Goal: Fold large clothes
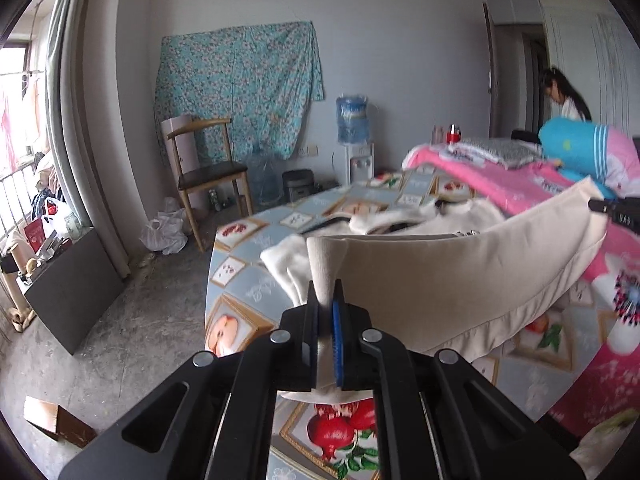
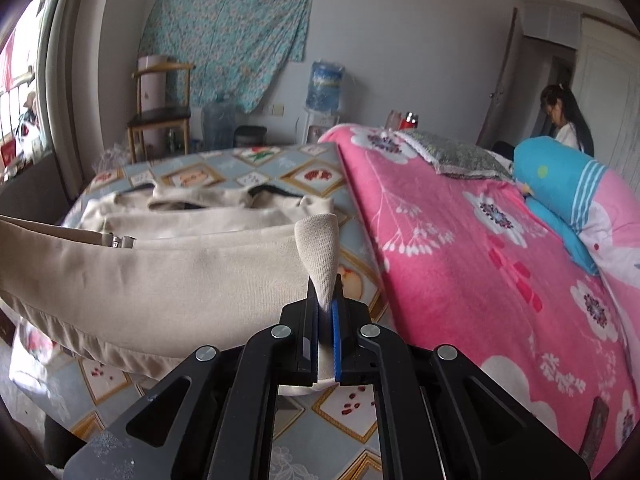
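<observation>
A large cream garment point(image 1: 460, 280) lies on a bed with a fruit-patterned sheet point(image 1: 240, 280), its near hem lifted and stretched between both grippers. My left gripper point(image 1: 326, 300) is shut on the hem's left corner. My right gripper point(image 2: 326, 300) is shut on the hem's right corner; its tip shows at the right edge of the left wrist view point(image 1: 616, 208). In the right wrist view the garment point(image 2: 180, 272) spreads to the left, its far part with the collar flat on the sheet point(image 2: 248, 160). A metal zipper pull point(image 2: 118, 241) shows at the fold.
A pink flowered quilt point(image 2: 480, 240) covers the bed's right side, with a blue pillow point(image 2: 560, 192) and a grey cushion point(image 2: 460, 152). A person point(image 2: 564, 120) sits behind. A wooden chair point(image 1: 208, 172), a water dispenser point(image 1: 356, 140) and bags stand by the far wall.
</observation>
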`<state>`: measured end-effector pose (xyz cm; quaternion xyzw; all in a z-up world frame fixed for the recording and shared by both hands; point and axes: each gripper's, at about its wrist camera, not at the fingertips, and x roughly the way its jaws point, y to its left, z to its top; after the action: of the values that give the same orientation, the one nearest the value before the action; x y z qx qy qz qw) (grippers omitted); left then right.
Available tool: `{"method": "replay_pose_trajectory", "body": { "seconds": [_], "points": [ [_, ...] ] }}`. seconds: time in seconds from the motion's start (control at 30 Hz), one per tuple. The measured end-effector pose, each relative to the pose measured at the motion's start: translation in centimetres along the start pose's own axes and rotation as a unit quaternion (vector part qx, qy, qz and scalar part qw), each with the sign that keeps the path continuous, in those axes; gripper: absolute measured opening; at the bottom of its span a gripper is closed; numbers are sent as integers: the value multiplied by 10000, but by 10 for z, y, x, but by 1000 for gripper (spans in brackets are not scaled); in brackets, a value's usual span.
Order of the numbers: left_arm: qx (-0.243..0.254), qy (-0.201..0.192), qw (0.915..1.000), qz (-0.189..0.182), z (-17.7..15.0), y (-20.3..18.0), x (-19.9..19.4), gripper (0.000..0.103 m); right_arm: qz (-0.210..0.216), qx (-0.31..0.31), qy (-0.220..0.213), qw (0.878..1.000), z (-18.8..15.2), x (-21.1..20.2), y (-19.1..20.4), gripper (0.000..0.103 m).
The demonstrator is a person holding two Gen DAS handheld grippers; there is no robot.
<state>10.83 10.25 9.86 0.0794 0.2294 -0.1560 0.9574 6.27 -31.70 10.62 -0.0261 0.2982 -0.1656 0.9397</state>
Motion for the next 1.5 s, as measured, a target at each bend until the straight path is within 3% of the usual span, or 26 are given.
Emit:
{"method": "replay_pose_trajectory", "body": {
  "seconds": [0.2, 0.43, 0.6, 0.7, 0.8, 0.9, 0.97, 1.03, 1.1, 1.23, 1.4, 1.43, 1.5],
  "points": [
    [-197, -205, 9991, -313, 51, 25, 25, 6, 90, 1, -459, 9989, 40, 14, -7, 5],
    [-355, 147, 9986, -358, 121, 58, 124, 6, 331, -144, -644, 9973, 114, 92, -5, 5],
    [-437, 713, 9962, -228, 159, 74, 220, 6, 629, -82, -173, 9978, 170, 185, 4, 5],
    [-247, 1227, 9921, 20, 155, 70, 282, 6, 614, -225, 308, 9974, 182, 249, 23, 5],
    [-355, 1980, 9795, 119, 128, 73, 340, 6, 554, -411, 948, 9931, 170, 311, 43, 5],
    [-580, 2565, 9647, 87, 101, 79, 370, 9, 569, -463, 1539, 9854, 148, 351, 50, 7],
    [-765, 2742, 9585, 138, 89, 88, 374, 15, 604, -535, 1714, 9819, 141, 358, 50, 14],
    [-954, 2676, 9586, 185, 87, 101, 366, 25, 496, -598, 1625, 9837, 140, 347, 43, 40],
    [-1147, 2541, 9598, 315, 85, 115, 346, 30, 364, -494, 1442, 9876, 143, 327, 27, 45],
    [-1151, 2278, 9652, 571, 81, 132, 293, 30, 661, 70, 1214, 9904, 142, 275, -22, 53],
    [-1267, 2152, 9683, 22, 63, 120, 225, 34, 1543, 1009, 1383, 9731, 107, 209, -71, 70],
    [-1415, 2163, 9658, -205, 55, 114, 211, 37, 1737, 1244, 1479, 9657, 95, 198, -76, 74],
    [-1823, 2168, 9562, -738, 38, 102, 192, 52, 2163, 1769, 1651, 9459, 71, 181, -82, 79]
  ]
}}
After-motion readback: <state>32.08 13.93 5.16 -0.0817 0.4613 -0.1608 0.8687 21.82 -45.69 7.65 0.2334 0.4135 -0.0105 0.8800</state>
